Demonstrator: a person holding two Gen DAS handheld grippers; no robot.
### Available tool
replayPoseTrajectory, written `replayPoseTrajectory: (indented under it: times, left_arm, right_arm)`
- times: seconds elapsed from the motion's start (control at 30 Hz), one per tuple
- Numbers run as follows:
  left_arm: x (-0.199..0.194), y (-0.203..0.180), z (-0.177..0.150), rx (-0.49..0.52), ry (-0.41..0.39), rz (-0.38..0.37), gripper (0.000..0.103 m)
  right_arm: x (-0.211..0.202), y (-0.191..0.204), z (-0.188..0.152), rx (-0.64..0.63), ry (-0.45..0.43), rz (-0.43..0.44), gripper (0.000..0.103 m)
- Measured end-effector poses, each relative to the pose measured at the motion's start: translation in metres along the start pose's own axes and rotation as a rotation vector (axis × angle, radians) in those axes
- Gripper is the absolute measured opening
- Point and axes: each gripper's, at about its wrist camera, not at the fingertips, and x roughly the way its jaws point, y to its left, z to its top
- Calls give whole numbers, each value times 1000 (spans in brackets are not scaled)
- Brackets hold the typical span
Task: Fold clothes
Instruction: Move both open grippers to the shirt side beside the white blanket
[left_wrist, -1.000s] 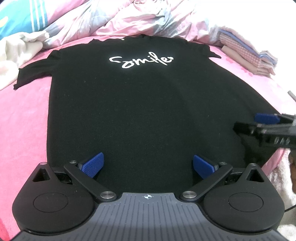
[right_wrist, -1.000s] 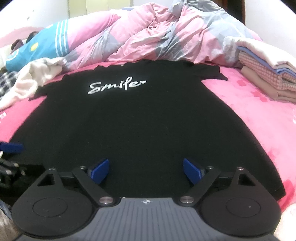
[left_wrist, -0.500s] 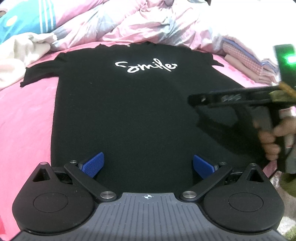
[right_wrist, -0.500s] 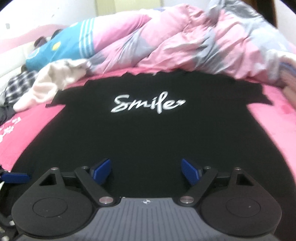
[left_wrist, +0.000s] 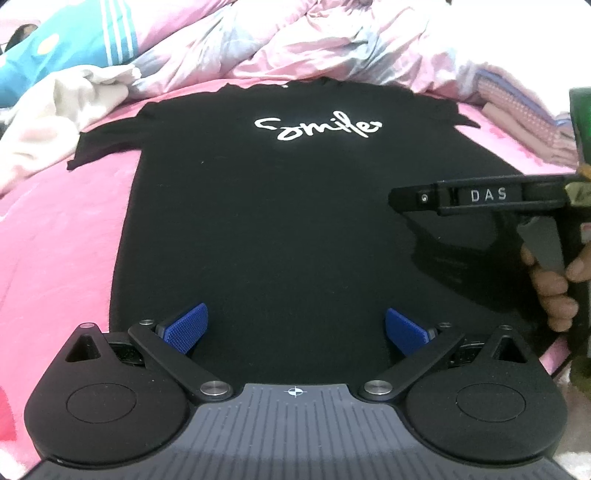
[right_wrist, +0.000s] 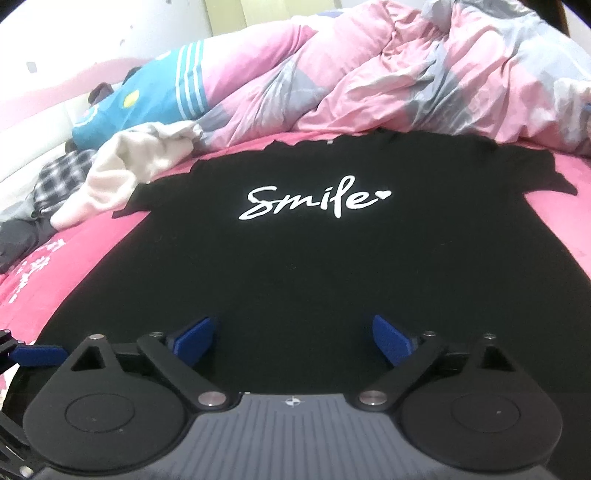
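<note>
Left wrist: black T-shirt (left_wrist: 280, 229) flat on pink bed (left_wrist: 62, 236), near hem hidden behind left gripper (left_wrist: 295, 330), spread wide, empty. Shirt's right edge blocked by right gripper body.

Right wrist: right gripper (right_wrist: 293, 336) spread wide, empty, over shirt's lower part; hem hidden.

The T-shirt (right_wrist: 295, 266) is black, with "Smile" and a small heart written across its chest in white script. The bed sheet (left_wrist: 62, 229) under it is bright pink with faint lighter marks. The duvet (right_wrist: 388, 81) is pale pink with grey patches. The cushion (right_wrist: 147, 99) is turquoise with white stripes and a yellow spot. A crumpled garment (right_wrist: 122, 166) is cream, and the cloth (right_wrist: 55, 181) next to it is checked black and white. The folded stack (left_wrist: 517, 110) shows pink, lilac and a fine pink check. Both the left tool (left_wrist: 295, 332) and the right tool (right_wrist: 293, 332) are black with blue ribbed pads.
</note>
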Motion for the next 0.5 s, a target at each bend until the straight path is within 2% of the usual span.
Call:
replayPoseTrajectory:
  times: [0.23, 0.33, 0.5]
  left_arm:
    - [-1, 1, 4, -25, 33, 19, 103]
    - [-11, 4, 5, -81, 26, 49, 103]
    - [-38, 31, 6, -224, -53, 42, 103]
  right_arm:
    - [-8, -4, 7, 61, 3, -16, 86]
    - [-13, 6, -3, -9, 4, -63, 82]
    - [-33, 28, -28, -151, -1, -130, 82]
